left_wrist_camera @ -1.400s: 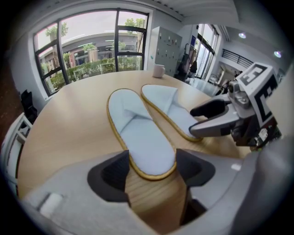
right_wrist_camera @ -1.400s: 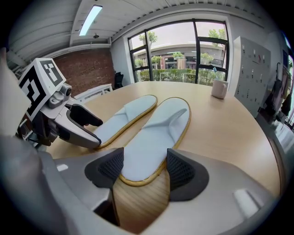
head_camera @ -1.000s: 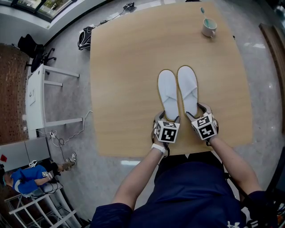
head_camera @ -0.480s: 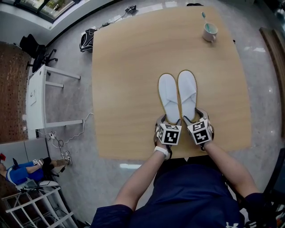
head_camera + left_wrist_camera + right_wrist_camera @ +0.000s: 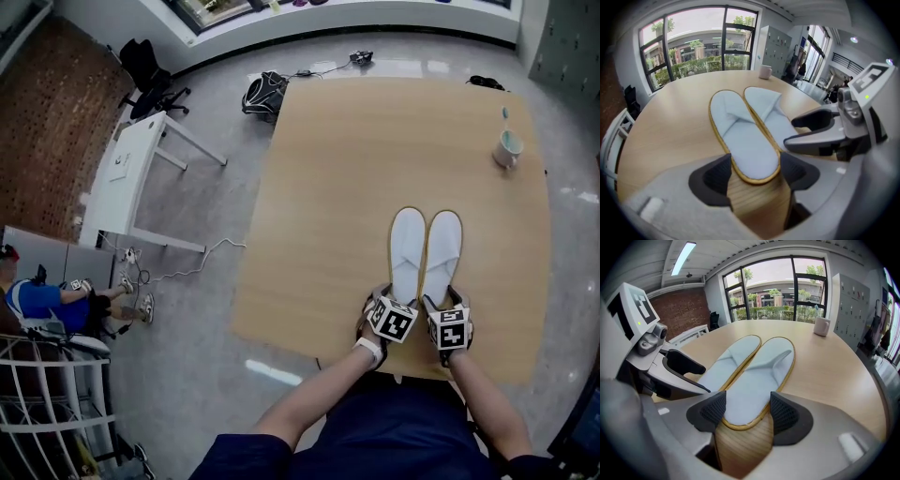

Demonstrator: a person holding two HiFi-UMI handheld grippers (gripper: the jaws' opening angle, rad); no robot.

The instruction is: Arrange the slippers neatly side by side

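The jaws of the left gripper [image 5: 753, 174] stand wide, one pad on each side of the left slipper's [image 5: 740, 136] heel, both pressed against its yellow rim. That slipper lies flat on the counter [image 5: 356, 169] near the person's edge, toe pointing away. The right slipper [image 5: 757, 376] lies just beside it, parallel, their inner edges touching along most of the length and their heels level. The right gripper [image 5: 746, 416] has its jaws spread the same way, closed around the right slipper's heel with both pads against the rim. A mug [image 5: 508, 148] stands well apart, toward the counter's far right corner.
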